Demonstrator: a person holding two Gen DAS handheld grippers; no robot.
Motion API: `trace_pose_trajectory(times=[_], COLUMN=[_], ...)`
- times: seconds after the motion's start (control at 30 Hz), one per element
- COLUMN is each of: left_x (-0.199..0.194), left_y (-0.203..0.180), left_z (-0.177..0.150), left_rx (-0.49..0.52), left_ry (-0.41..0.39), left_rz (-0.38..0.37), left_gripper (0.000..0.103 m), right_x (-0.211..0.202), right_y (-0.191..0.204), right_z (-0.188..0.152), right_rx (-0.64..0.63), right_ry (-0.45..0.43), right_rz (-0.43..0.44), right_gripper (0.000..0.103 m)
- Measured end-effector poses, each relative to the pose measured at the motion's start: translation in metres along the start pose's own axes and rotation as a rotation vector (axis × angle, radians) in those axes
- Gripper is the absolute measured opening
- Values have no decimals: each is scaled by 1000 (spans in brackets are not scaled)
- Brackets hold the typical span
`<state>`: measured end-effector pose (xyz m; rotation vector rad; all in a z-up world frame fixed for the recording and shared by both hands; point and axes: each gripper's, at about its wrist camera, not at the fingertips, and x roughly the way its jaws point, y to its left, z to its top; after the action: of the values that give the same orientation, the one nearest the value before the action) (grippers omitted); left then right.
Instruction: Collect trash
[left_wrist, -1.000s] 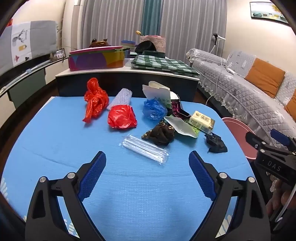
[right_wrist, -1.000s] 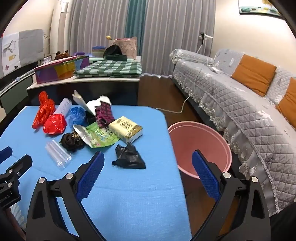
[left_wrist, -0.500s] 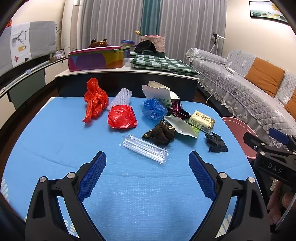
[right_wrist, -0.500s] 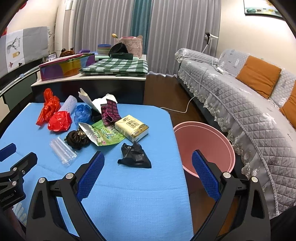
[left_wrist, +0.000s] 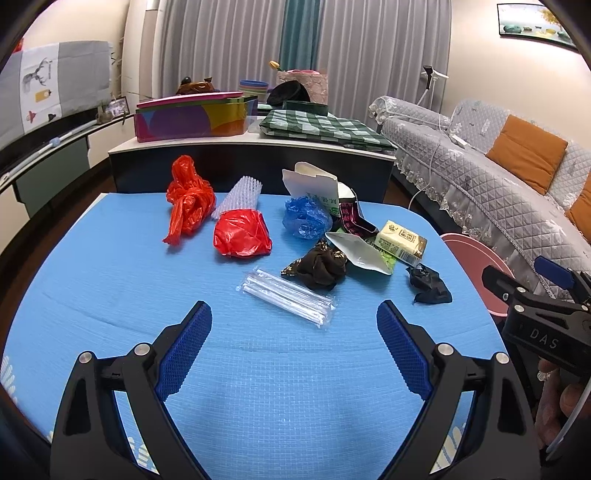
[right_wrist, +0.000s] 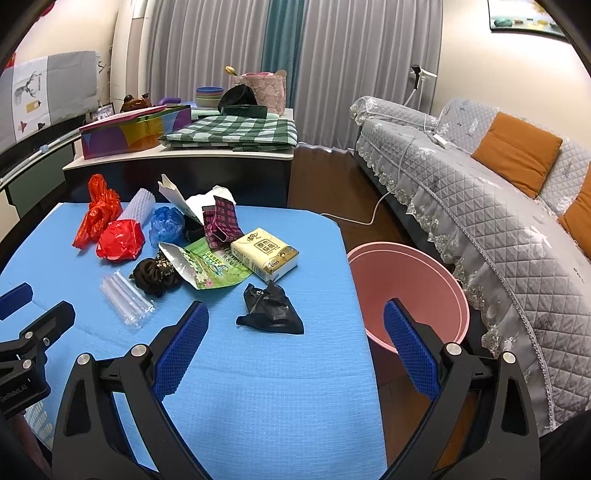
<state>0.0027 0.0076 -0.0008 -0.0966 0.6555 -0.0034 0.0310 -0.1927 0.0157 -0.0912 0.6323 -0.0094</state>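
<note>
Left wrist view: the left gripper (left_wrist: 294, 325) hangs over the blue table (left_wrist: 110, 288) with its jaws spread wide and nothing between them. Just ahead of its fingertips lies a clear packet of straws (left_wrist: 288, 293). Beyond that sit a dark crumpled wrapper (left_wrist: 319, 267), a red plastic bag (left_wrist: 242, 232), a blue plastic bag (left_wrist: 304, 218) and a pack of tissues (left_wrist: 400, 242). In the right wrist view the right gripper (right_wrist: 295, 325) is likewise wide apart and empty, over the table's right edge. A black crumpled bag (right_wrist: 271, 308) lies just ahead between its fingers. To its right, beside the table, stands the pink bin (right_wrist: 410, 291).
</note>
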Motion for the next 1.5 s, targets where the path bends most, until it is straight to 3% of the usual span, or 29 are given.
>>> trace_pose_trajectory(times=[1.1,1.5], left_x=[-1,12], left_y=[-3,0], left_z=[2,6], left_rx=[2,-32], left_ry=[2,21], left_rz=[-13,-9], left_gripper=[87,80], right_x=[-1,26], right_y=[2,-3], right_z=[0,-1], right_rx=[2,27], right_ry=[-3,51], right_rz=[8,48], right_gripper=[94,74])
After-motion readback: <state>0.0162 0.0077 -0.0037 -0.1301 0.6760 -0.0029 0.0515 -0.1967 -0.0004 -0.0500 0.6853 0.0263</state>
